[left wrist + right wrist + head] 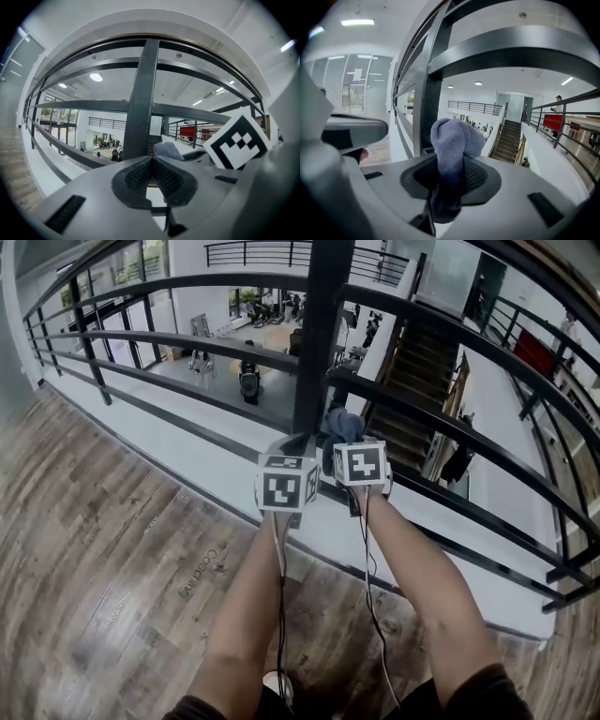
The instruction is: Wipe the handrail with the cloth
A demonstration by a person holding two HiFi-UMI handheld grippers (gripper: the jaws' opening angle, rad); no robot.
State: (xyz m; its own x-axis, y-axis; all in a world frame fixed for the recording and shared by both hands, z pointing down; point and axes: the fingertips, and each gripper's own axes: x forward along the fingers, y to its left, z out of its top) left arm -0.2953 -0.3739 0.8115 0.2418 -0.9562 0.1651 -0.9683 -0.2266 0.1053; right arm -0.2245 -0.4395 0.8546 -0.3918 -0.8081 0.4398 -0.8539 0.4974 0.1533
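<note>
The dark metal handrail (412, 310) runs across the head view, with a thick upright post (317, 334) at its middle. A grey-blue cloth (454, 140) is pinched in my right gripper (451, 176), which is shut on it; it also shows in the head view as a bunched cloth (343, 426) just right of the post, under a lower rail (441, 418). My left gripper (151, 177) is shut with nothing between its pads and points at the post (140, 103). In the left gripper view the cloth (168, 150) peeks over from the right. Both grippers sit side by side.
Several horizontal rails (187, 343) span the balustrade above a white ledge (216, 474). Wood-plank floor (103, 549) lies underfoot. Beyond the railing is a drop to a lower hall and a staircase (422, 381).
</note>
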